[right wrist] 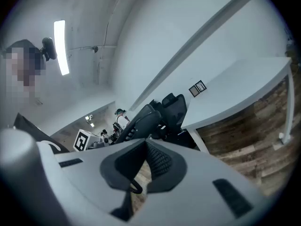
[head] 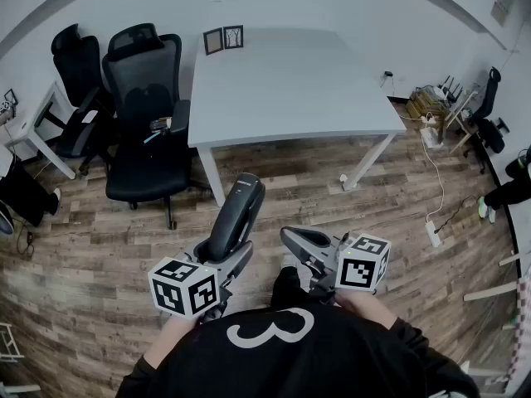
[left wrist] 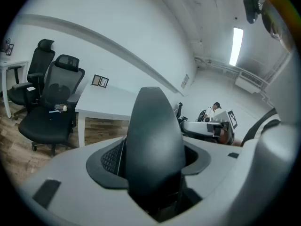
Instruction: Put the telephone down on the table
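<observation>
A black telephone handset [head: 237, 215] stands nearly upright over the wooden floor, with my left gripper [head: 226, 259] shut on its lower part. In the left gripper view the telephone [left wrist: 153, 135] fills the gap between the two pads and hides much of what lies ahead. My right gripper [head: 292, 239] hovers just right of it at the same height, its jaws drawn together with nothing between them. The right gripper view shows the telephone [right wrist: 140, 122] beyond my right gripper [right wrist: 146, 149]. The white table [head: 290, 81] lies ahead of both grippers, some way off.
Two small picture frames [head: 224, 38] stand on the table's far left corner. Black office chairs [head: 145, 114] crowd its left side. A power strip with a cable [head: 432, 230] lies on the floor to the right. More chairs and boxes [head: 465, 106] sit at the far right.
</observation>
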The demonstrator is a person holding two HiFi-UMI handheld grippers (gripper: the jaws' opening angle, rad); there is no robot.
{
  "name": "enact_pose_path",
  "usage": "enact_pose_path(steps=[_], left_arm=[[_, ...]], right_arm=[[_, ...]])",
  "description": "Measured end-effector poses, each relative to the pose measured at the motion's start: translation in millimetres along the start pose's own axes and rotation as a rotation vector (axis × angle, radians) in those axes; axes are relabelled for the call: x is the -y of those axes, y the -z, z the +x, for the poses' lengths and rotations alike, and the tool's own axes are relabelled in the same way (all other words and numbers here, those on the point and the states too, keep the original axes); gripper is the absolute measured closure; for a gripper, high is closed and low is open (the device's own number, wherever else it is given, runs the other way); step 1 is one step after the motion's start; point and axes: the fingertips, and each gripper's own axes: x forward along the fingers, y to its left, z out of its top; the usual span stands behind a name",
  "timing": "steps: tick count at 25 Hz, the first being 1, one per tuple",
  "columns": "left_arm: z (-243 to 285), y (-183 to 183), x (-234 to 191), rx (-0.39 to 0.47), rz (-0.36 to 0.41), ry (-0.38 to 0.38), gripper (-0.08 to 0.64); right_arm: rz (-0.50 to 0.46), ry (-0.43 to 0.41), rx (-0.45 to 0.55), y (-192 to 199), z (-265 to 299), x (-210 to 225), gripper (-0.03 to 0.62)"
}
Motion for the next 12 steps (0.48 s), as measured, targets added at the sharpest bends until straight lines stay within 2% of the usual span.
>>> enact_pose_path(steps=[12], left_arm=[[2.6,0.4,6.5,0.005,0.006,-0.007,0.270]], right_arm=[[-0.003,-0.010,0.005,-0.5,-7.2,2.5,0.584]])
